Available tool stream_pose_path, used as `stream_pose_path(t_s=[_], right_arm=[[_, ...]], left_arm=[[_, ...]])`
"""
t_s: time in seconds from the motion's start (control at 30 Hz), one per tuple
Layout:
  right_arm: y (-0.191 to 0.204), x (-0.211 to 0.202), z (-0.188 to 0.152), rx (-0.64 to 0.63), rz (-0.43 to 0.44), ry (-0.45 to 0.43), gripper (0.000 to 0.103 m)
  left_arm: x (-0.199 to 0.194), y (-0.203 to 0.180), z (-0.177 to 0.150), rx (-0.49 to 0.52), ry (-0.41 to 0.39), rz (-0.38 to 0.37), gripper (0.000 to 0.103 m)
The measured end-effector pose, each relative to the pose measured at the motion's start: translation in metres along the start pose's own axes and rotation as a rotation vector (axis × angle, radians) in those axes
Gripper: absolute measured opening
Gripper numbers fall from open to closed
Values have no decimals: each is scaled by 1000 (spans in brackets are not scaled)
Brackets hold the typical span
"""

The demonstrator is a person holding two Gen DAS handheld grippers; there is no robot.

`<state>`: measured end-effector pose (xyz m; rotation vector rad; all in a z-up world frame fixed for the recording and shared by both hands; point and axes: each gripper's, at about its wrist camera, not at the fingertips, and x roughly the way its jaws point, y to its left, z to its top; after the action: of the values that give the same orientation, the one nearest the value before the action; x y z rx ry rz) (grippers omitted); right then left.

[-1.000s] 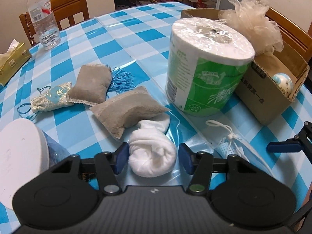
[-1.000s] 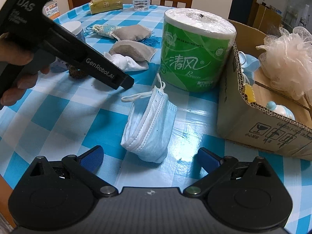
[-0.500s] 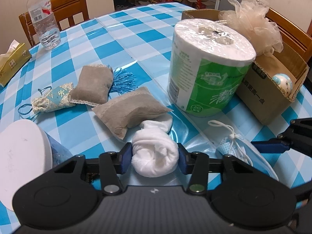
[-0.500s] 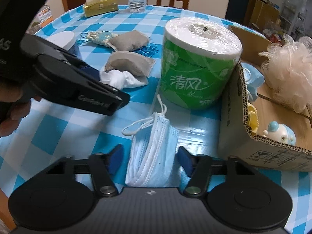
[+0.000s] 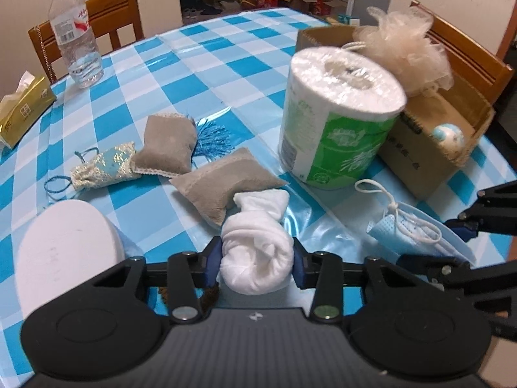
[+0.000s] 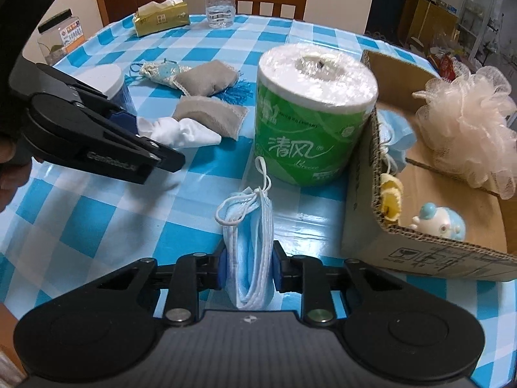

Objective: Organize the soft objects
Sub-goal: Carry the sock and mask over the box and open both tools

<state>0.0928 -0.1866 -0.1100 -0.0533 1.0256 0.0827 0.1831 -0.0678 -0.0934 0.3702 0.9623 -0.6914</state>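
My left gripper [image 5: 257, 263] is shut on a rolled white sock [image 5: 257, 252] on the blue checked table; the sock also shows in the right wrist view [image 6: 181, 132]. My right gripper [image 6: 247, 266] is shut on a folded blue face mask [image 6: 248, 252], which also shows at the right of the left wrist view [image 5: 416, 229]. A cardboard box [image 6: 365, 213] at the right holds a peach bath pouf [image 6: 465, 110], a small blue toy [image 6: 439, 223] and other soft items. Two grey pouches [image 5: 223, 184] [image 5: 166, 145] and a small brocade sachet [image 5: 103, 168] lie behind the sock.
A wrapped toilet paper roll [image 5: 339, 119] stands between the sock and the box. A white-lidded jar [image 5: 64, 252] is at the near left. A water bottle [image 5: 76, 35], a tissue pack [image 5: 22, 110] and wooden chairs [image 5: 93, 22] are at the far edge.
Both grippers have closed: the left on the white sock, the right on the blue mask, which is now squeezed into a narrow fold and lifted slightly.
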Motion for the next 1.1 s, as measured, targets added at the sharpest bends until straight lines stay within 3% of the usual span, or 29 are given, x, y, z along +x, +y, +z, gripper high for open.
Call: stream_pose_path(t_s=[0.33,0.47,0.67,1.1], right_arm=[[-8,-55,-4,9,20,-24,30],[-23,-81,-6,-20,59,-46,30],[-66,-109,-6,-95,85,-52,30],[-184,-105,15,-254,-34,-103,30]], left_arm=[[-60,-21,4,123,-8,-127,42],[-81,-39,6,116,-17,-129,42],[-95,-73,21,79,-56,-133,42],[-76,-144,68,75,-122,-137,42]])
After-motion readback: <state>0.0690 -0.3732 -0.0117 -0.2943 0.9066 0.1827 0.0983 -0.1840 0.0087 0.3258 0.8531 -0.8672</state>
